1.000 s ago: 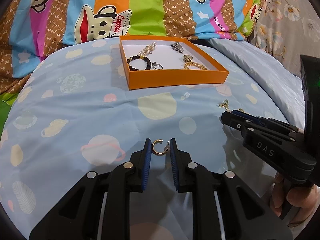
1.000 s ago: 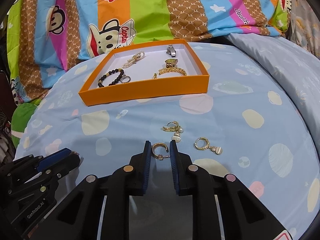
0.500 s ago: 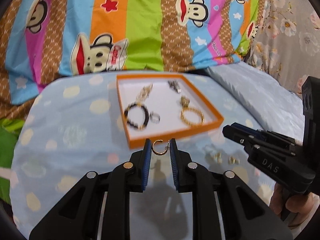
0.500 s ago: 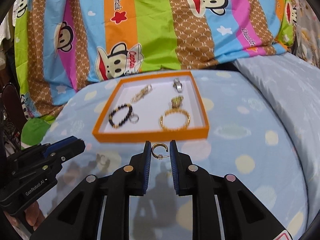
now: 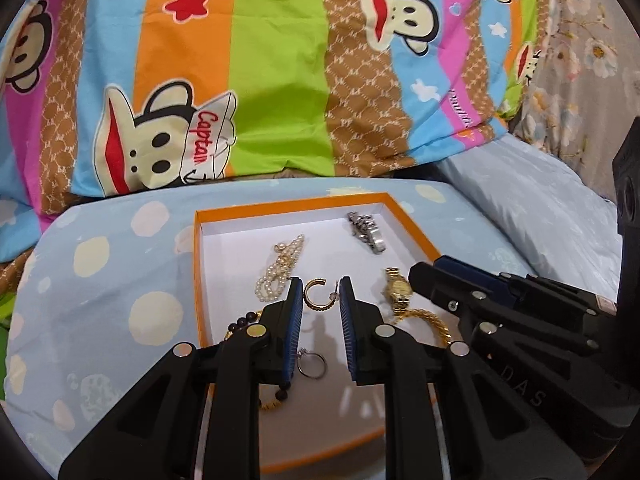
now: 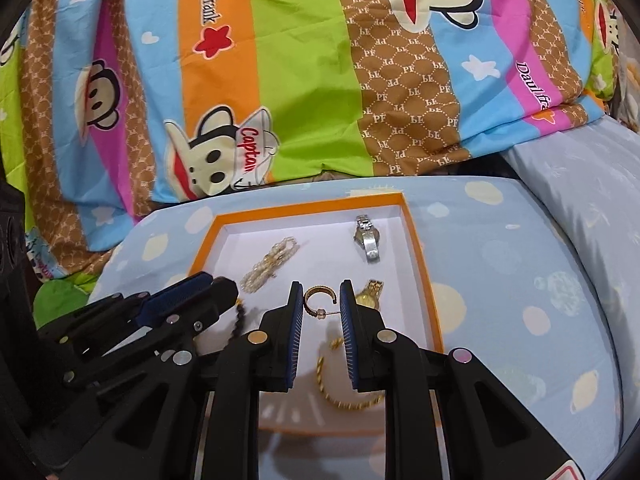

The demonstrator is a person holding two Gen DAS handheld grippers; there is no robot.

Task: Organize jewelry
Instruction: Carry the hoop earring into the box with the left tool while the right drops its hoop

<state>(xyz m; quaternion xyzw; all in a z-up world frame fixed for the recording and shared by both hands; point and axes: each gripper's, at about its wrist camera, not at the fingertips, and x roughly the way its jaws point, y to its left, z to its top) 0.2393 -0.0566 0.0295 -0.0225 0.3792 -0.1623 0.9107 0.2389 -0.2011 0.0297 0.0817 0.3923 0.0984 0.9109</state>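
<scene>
A gold hoop earring [image 5: 316, 295] is sitting pinched between the blue pads of the left tool [image 5: 320, 294], hanging above the white floor of the orange tray [image 5: 416, 236]. A second gold hoop earring [image 6: 319, 300], with its post pointing sideways, is being clamped the same way by the right tool [image 6: 320, 298], also over the tray. Both tools are gripping near their fingertips and are lying side by side, the right one showing at the right edge of the left wrist view.

Inside the tray, a pearl bracelet [image 5: 280, 266] is lying toward the left, a silver watch [image 5: 366, 232] toward the far right corner, a gold watch [image 5: 398, 290] just right of the left tool, a gold chain bracelet [image 6: 340, 396] beneath the right tool, a silver ring [image 5: 311, 365] near the front, and a dark bead bracelet [image 5: 244, 322] partly hidden by the left tool.

The tray is resting on a light blue bed sheet [image 5: 100, 300] with pale spots, and a striped cartoon-monkey quilt [image 5: 280, 60] is piled up behind it.
</scene>
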